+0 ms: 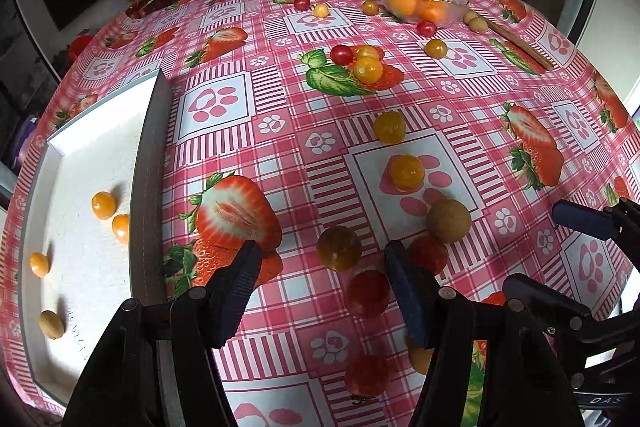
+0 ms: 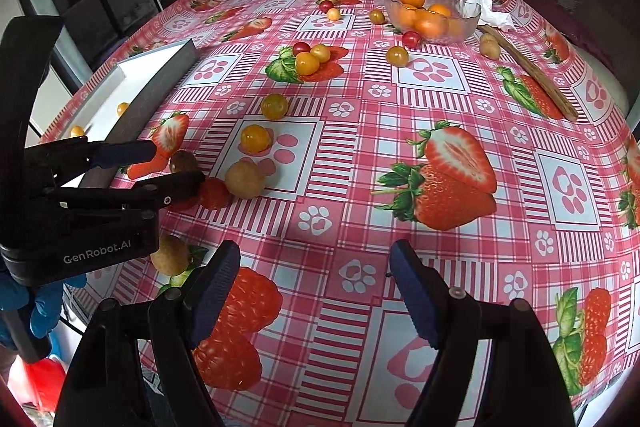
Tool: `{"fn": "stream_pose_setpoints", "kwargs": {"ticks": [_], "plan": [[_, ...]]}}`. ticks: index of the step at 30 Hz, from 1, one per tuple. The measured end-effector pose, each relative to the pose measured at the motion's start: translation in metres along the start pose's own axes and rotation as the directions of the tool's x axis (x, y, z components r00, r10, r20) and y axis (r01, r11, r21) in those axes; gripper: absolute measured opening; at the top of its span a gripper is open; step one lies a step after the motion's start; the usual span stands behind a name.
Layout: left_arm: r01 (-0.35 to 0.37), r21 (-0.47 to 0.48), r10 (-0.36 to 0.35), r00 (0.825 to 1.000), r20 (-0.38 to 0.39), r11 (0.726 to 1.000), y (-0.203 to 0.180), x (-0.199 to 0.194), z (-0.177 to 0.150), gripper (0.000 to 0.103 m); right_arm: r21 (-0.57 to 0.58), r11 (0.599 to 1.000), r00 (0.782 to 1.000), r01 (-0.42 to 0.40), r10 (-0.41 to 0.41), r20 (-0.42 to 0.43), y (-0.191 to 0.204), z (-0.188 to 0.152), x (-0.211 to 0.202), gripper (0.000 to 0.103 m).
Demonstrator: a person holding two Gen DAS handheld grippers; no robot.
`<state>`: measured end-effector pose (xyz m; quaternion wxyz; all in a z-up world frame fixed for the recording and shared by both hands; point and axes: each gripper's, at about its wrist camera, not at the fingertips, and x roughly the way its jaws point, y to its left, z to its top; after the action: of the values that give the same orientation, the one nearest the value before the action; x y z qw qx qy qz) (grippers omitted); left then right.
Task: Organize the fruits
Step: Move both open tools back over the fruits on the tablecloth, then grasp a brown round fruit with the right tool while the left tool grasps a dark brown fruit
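From the left wrist view, the left hand-held gripper [image 1: 322,263] points down at the desk [image 1: 460,99] with its jaws apart and nothing pinched. A dull greenish-brown little tomato [image 1: 339,247] sits right between the finger tips, so it looks like the next one to pick. A red tomato [image 1: 368,293] lies just under it, toward 6 o'clock, and a tan round fruit [image 1: 448,221] sits toward 2 o'clock from it. The white tray [image 1: 96,131] lies at 9 o'clock, with 4 small yellow and orange fruits already in it, likely because that is where the fruits go. The glass bowl [image 1: 436,13] of oranges stands far off at 1 o'clock. From the right wrist view, the right hand-held gripper [image 2: 314,275] is also open and empty, and it hangs over bare cloth, so it seems to be waiting. The left gripper shows at 9 o'clock here, held by a blue glove [image 2: 46,303], with its tips low by the red tomato and tan fruit. 2 yellow tomatoes [image 2: 256,138] sit close by toward 11 o'clock. Many more are spread across the desk, so most of the job is still to do.
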<state>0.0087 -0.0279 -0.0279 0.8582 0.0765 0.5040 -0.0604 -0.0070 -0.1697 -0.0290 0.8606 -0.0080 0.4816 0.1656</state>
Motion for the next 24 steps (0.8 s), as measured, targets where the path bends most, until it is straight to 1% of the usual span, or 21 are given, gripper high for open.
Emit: {"fn": "stream_pose_setpoints", "kwargs": {"ticks": [1,3,8,9,10,11,13,15,16,21,24], "plan": [[0.016,-0.013,-0.015,1.000,0.017,1.000,0.003,0.000,0.000,0.066,-0.005,1.000,1.000,0.003,-0.002,0.002,0.000,0.000,0.000,0.080],[0.040,-0.034,-0.040,0.999,0.016,0.999,0.008,0.002,0.001,0.066,-0.006,1.000,1.000,0.011,-0.011,0.001,-0.001,-0.001,0.002,0.080],[0.031,-0.045,-0.030,0.999,0.026,0.999,0.009,0.003,0.002,0.065,-0.016,1.000,1.000,0.009,-0.009,0.008,-0.001,0.003,0.004,0.080],[0.029,-0.046,-0.027,0.999,0.028,0.999,0.008,0.003,0.001,0.064,-0.020,1.000,1.000,0.006,-0.006,0.010,0.001,0.004,0.005,0.080],[0.036,-0.046,-0.034,0.999,0.031,0.998,0.007,0.002,0.001,0.057,-0.027,1.000,1.000,0.006,-0.006,0.010,0.003,0.005,0.007,0.080],[0.036,-0.039,-0.034,0.999,0.035,0.999,0.006,0.000,0.000,0.053,-0.035,0.999,1.000,0.006,-0.006,0.011,0.005,0.006,0.008,0.080],[0.037,-0.015,-0.036,0.998,0.044,0.999,0.001,-0.002,-0.002,0.033,-0.055,0.999,1.000,0.003,-0.002,0.011,0.009,0.009,0.011,0.080],[0.032,0.009,-0.032,0.998,0.054,0.999,-0.002,-0.002,-0.002,0.026,-0.073,0.997,1.000,0.008,-0.007,0.012,0.012,0.012,0.014,0.080],[0.030,0.014,-0.031,0.998,0.060,0.999,-0.002,-0.002,-0.002,0.025,-0.080,0.997,1.000,0.010,-0.009,0.013,0.013,0.014,0.015,0.080],[0.059,-0.010,-0.059,0.996,0.068,0.998,0.007,0.000,0.000,0.024,-0.110,0.994,1.000,0.009,-0.007,0.016,0.019,0.020,0.021,0.080],[0.056,-0.012,-0.055,0.996,0.071,0.998,0.011,0.000,-0.001,0.024,-0.137,0.991,1.000,0.004,-0.001,0.018,0.025,0.025,0.026,0.076]]}}
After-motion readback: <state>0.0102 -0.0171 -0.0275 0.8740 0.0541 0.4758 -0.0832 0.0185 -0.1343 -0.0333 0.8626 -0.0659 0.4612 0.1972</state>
